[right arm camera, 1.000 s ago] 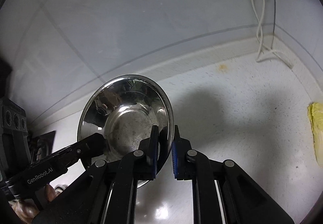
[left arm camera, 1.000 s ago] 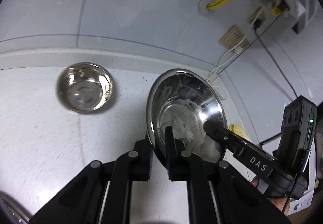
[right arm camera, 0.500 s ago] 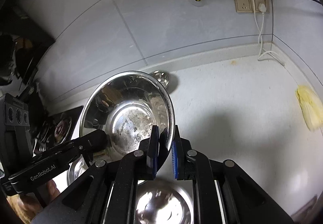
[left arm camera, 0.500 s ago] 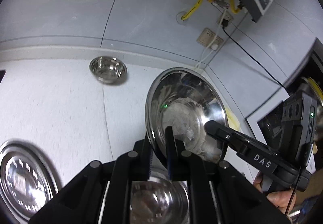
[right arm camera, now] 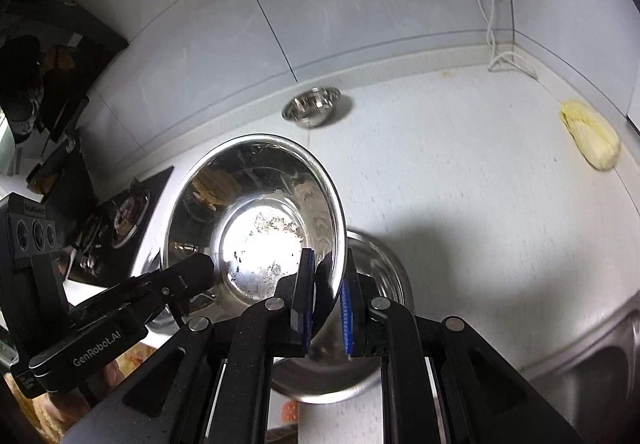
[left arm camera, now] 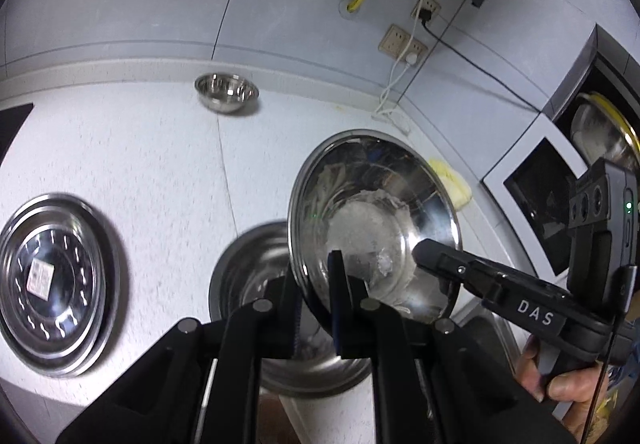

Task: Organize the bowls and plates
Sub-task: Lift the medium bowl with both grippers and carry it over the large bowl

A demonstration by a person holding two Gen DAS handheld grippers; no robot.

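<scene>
A large steel bowl (left arm camera: 372,211) (right arm camera: 256,211) hangs tilted above the counter, gripped at opposite rims. My left gripper (left arm camera: 316,296) is shut on its near rim, and my right gripper (right arm camera: 326,300) is shut on the other rim. Each gripper also shows in the other's view, the right gripper (left arm camera: 418,250) and the left gripper (right arm camera: 200,268). Directly below sits another large steel bowl (left arm camera: 256,272) (right arm camera: 380,272) on the counter. A small steel bowl (left arm camera: 226,91) (right arm camera: 312,107) stands by the back wall. A stack of steel plates (left arm camera: 52,284) lies at the left.
A yellow cloth (left arm camera: 452,183) (right arm camera: 592,139) lies near the right corner. A sink (right arm camera: 600,364) is at the lower right and a black stove (right arm camera: 120,211) at the left. Sockets and a white cable (right arm camera: 490,3) hang on the wall. A hand (left arm camera: 560,384) holds the right gripper.
Both grippers have drawn back from the wall with the large bowl. The small bowl has receded, and the plate stack and the second large bowl have come into view below.
</scene>
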